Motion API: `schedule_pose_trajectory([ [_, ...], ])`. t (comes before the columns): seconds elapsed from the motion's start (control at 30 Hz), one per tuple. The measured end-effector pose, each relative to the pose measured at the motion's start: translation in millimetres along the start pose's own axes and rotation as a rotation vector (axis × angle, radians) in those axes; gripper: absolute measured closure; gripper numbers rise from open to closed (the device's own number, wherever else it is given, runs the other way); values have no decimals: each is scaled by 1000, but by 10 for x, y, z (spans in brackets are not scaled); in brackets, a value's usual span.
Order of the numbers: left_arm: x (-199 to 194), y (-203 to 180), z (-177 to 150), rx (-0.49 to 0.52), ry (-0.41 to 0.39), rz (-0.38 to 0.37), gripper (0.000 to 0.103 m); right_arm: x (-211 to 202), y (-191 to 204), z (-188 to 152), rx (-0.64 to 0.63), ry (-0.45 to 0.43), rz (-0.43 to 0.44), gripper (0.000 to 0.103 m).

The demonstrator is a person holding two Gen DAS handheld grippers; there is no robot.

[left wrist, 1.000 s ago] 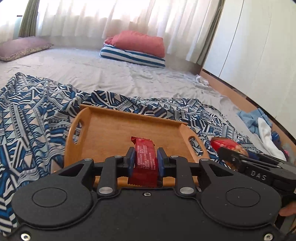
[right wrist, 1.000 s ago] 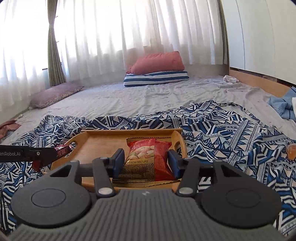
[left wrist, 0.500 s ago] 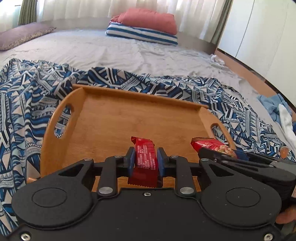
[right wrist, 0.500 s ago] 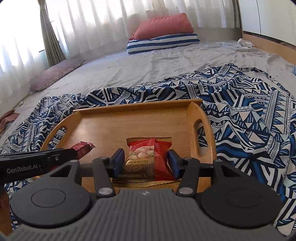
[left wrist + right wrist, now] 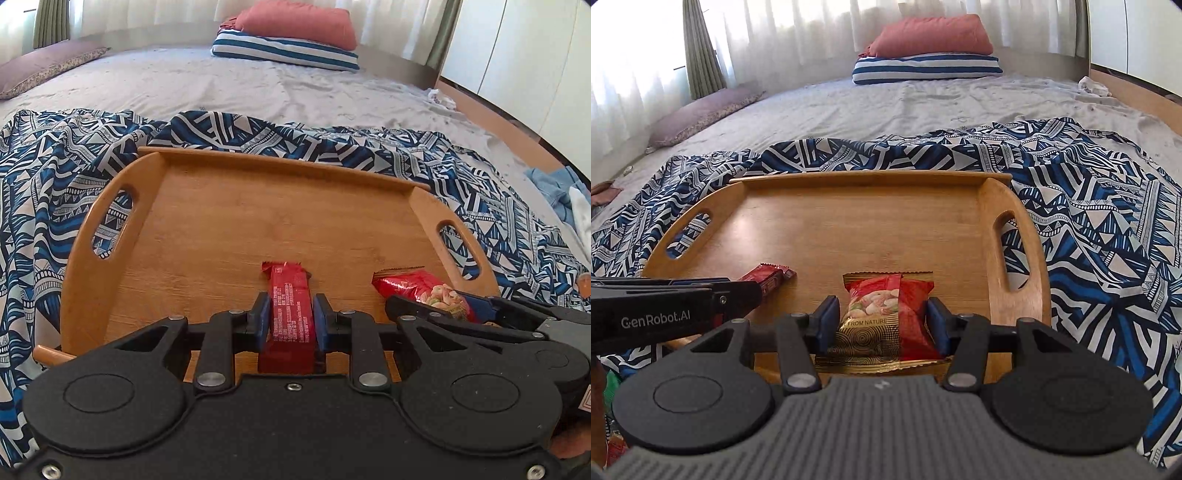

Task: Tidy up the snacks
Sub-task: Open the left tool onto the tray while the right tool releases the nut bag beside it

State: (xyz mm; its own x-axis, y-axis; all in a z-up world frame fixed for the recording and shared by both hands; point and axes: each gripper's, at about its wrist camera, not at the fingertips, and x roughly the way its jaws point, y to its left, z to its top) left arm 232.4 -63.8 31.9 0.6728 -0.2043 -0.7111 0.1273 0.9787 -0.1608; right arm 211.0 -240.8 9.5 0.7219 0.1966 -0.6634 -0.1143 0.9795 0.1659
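Our left gripper clamps a red snack bar; beside it, our right gripper clamps a red nut packet. Both have just dropped low over the near edge of the wooden tray, so release looks imminent.

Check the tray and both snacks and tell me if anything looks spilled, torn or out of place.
Nothing stands out. The wooden tray sits flat on the patterned cloth, its floor bare. The red bar and the nut packet look intact, each clamped in its jaws over the tray's near edge. No spills visible.
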Motion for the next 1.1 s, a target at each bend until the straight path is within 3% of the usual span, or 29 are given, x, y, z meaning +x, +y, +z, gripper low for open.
schedule_pose_trajectory([
  [0.6,86,-61,-62,43,12,25,80,48,52,-71,-66,2,-14,48],
  [0.77,79,-73,-46,47,21,25,79,58,56,-48,-57,9,-6,42],
  [0.87,47,-50,-36,54,17,43,68,42,30,-33,-33,15,-6,34],
  [0.93,-13,10,-25,49,3,36,57,21,-14,-24,-8,17,-26,20],
  [1.07,-229,150,-19,32,-43,-6,18,-102,-156,-23,48,1,0,8],
  [1.1,-293,167,-25,35,-55,-17,13,-135,-172,-24,53,1,4,5],
])
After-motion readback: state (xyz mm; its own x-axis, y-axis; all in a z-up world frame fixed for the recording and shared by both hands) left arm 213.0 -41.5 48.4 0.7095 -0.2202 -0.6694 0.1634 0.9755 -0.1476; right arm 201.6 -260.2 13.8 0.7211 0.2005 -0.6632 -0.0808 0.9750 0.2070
